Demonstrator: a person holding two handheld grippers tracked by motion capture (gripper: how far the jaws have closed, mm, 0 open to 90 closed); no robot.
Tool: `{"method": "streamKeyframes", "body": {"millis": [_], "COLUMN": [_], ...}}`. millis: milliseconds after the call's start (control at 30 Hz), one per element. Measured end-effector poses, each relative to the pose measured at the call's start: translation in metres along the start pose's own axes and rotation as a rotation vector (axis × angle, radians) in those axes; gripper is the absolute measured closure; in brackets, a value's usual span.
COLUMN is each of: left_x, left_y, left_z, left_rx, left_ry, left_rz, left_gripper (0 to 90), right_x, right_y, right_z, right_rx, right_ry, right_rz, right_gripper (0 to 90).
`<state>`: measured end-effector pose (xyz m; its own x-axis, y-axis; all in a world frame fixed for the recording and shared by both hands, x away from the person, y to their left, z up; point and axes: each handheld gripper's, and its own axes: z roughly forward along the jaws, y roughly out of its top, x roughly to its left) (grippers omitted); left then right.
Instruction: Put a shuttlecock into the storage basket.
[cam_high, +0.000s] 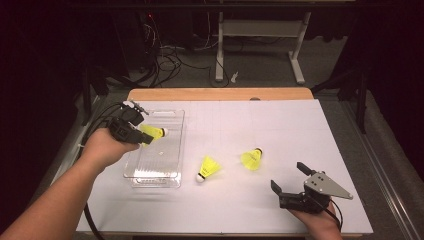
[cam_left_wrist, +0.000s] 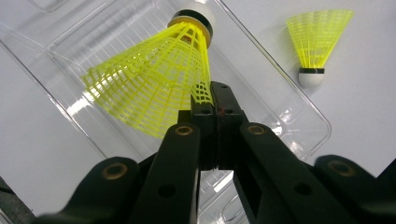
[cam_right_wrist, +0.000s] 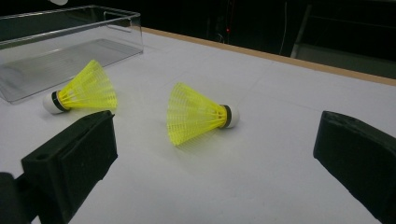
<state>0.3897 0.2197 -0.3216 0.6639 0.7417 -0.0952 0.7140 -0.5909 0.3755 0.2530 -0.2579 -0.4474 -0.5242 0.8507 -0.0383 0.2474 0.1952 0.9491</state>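
While the left gripper (cam_left_wrist: 212, 105) is clenched on the edge of a yellow shuttlecock (cam_left_wrist: 154, 79), we see that shuttlecock held above the clear tray (cam_left_wrist: 303, 126), its white cork tip pointing away from the gripper and its mesh skirt spreading toward the jaws. In the left gripper view the two black jaws stand pressed together with a strip of the skirt pinched between them. In the high view the left gripper (cam_high: 137, 132) sits over the tray's (cam_high: 150, 172) left side, with the held shuttlecock (cam_high: 152, 133) projecting toward the tray's middle.

The right gripper (cam_high: 290, 176) is released; its jaws stand wide apart with nothing between them. It rests low at the near right of the tabletop (cam_high: 280, 120). Ahead of it, a second shuttlecock (cam_right_wrist: 198, 114) lies on its side, cork pointing right in the right gripper view. A third shuttlecock (cam_right_wrist: 81, 93) lies farther left of that gripper, just beside the tray (cam_right_wrist: 70, 56), cork toward the tray. Both lie apart from the right gripper.
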Motion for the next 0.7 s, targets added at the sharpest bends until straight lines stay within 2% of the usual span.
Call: {"method": "streamKeyframes", "body": {"millis": [333,700], "left_x": [0.002,-0.001], "left_y": [0.011,0.026], "left_z": [0.005,0.014], "left_rx": [0.004,0.027], "left_ry": [0.026,0.050], "left_rz": [-0.023,-0.019], "left_gripper": [89.4,89.4], "right_x": [0.000,0.000], "right_y": [0.000,0.001], "right_z": [0.000,-0.002], "right_rx": [-0.002,-0.006], "right_ry": [0.002,0.003], "right_rz": [-0.004,0.001], "right_gripper": [0.0,0.0]}}
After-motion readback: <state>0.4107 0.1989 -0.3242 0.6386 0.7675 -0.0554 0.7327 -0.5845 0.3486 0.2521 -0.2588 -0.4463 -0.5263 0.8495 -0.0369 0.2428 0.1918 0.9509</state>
